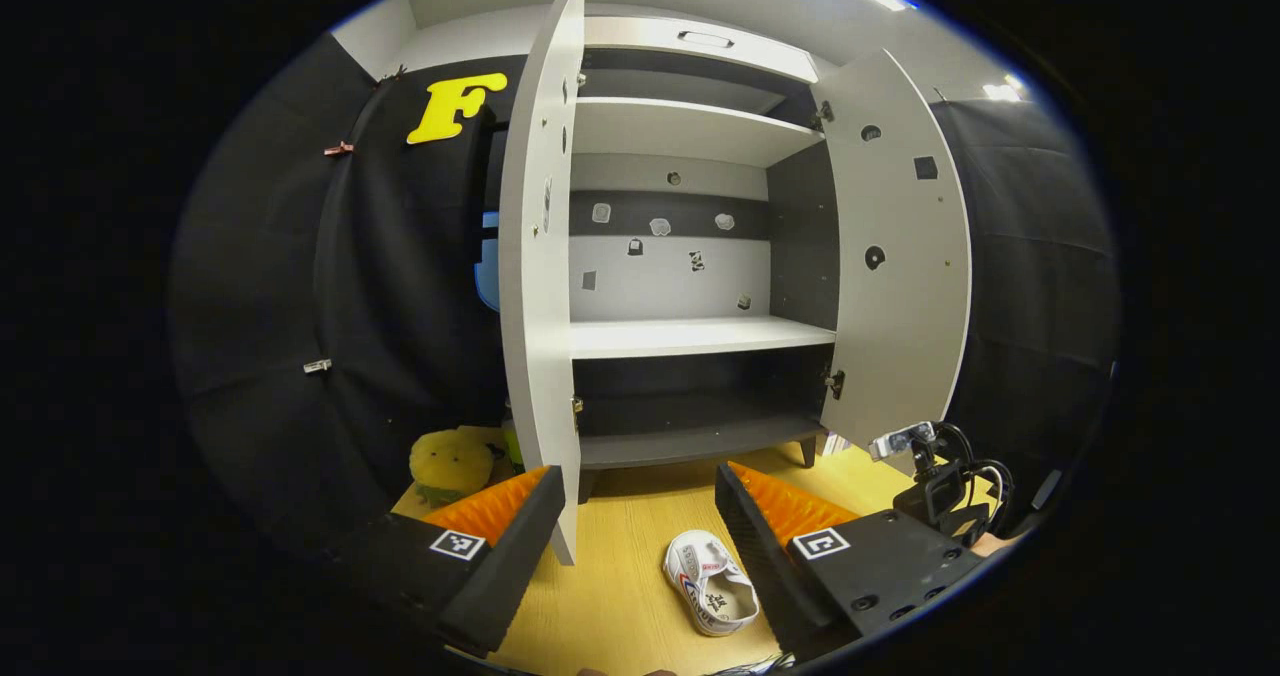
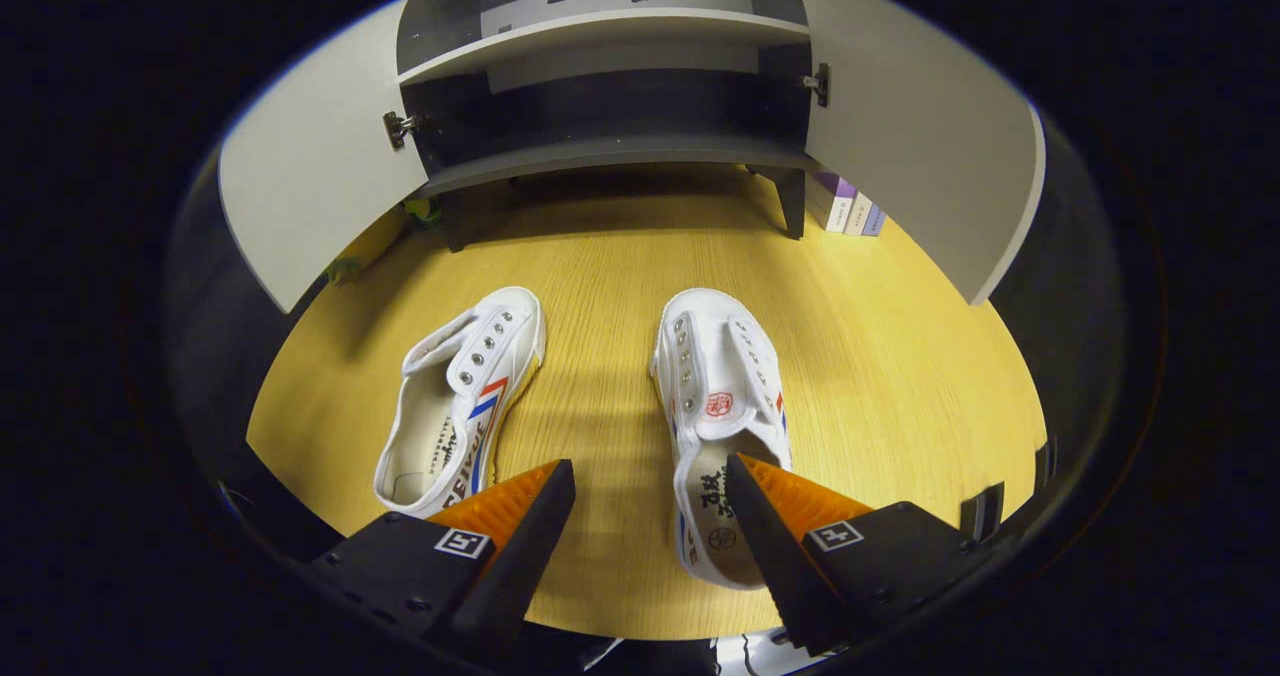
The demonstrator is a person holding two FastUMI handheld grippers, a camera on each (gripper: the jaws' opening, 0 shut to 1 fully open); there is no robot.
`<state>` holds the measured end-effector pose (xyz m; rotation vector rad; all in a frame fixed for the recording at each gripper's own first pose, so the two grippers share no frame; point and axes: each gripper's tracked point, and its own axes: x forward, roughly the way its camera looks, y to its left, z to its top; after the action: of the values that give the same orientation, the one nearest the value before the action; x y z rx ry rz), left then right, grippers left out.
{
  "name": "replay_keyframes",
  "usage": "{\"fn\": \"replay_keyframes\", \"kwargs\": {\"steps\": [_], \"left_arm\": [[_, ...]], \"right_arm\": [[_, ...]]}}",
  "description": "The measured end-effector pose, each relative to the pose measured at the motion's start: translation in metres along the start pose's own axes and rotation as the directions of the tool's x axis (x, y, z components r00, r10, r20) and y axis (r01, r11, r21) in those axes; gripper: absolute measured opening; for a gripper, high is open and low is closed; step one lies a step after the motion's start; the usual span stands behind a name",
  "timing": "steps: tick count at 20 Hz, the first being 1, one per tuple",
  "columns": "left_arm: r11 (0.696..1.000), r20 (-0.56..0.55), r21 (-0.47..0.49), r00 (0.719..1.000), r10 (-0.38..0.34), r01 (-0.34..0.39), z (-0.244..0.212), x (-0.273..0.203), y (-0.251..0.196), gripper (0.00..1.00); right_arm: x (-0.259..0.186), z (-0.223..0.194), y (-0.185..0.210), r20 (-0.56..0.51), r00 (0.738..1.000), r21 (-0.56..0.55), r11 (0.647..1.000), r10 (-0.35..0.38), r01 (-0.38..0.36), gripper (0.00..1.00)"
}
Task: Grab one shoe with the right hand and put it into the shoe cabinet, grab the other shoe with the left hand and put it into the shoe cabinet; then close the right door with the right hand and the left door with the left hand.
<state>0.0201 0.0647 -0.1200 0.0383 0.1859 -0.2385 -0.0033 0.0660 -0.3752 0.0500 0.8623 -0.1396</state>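
Two white canvas shoes lie on the wooden floor in the right gripper view: the left shoe [image 2: 455,401] and the right shoe [image 2: 718,416], toes toward the cabinet. My right gripper [image 2: 650,486] is open just above the floor, its right finger over the heel opening of the right shoe. The shoe cabinet [image 2: 610,106] stands behind them with both doors open. In the left gripper view my left gripper [image 1: 635,496] is open and held higher, facing the cabinet [image 1: 690,336]; one shoe [image 1: 712,584] lies on the floor between its fingers. The other gripper [image 1: 935,486] shows at lower right.
The left door [image 1: 540,276] swings out close to my left finger, and the right door [image 1: 900,256] stands wide. The cabinet shelves [image 1: 700,334] are bare. A yellow plush toy [image 1: 450,464] sits left of the cabinet. Books [image 2: 848,211] stand by its right leg.
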Motion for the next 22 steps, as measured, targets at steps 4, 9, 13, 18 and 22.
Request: {"fn": "replay_keyframes", "kwargs": {"steps": [4, 9, 13, 18, 22], "left_arm": [[0.999, -0.017, -0.032, 1.0, 0.02, -0.021, -0.004, 0.001, 0.002, 0.95], [0.999, -0.034, -0.039, 0.999, 0.032, -0.033, -0.008, 0.002, 0.005, 0.96], [1.0, -0.049, -0.023, 0.999, 0.014, -0.015, -0.019, 0.0, 0.0, 0.95], [1.0, -0.042, -0.009, 0.999, -0.008, 0.007, -0.022, -0.006, -0.016, 0.95], [0.999, -0.056, -0.03, 0.998, -0.03, 0.028, -0.028, -0.013, -0.025, 0.95]], "right_arm": [[0.024, 0.002, -0.001, -0.024, 1.0, 0.047, 0.999, -0.018, 0.019, 0.95], [0.048, 0.009, -0.01, 0.002, 0.998, 0.05, 0.997, -0.067, 0.067, 0.73], [0.056, 0.016, -0.021, 0.017, 0.995, 0.034, 0.994, -0.102, 0.101, 0.36], [0.057, 0.016, -0.012, 0.009, 0.998, 0.039, 0.998, -0.054, 0.054, 0.13], [0.059, 0.019, -0.009, -0.02, 1.0, 0.134, 0.991, -0.023, 0.025, 0.06]]}}
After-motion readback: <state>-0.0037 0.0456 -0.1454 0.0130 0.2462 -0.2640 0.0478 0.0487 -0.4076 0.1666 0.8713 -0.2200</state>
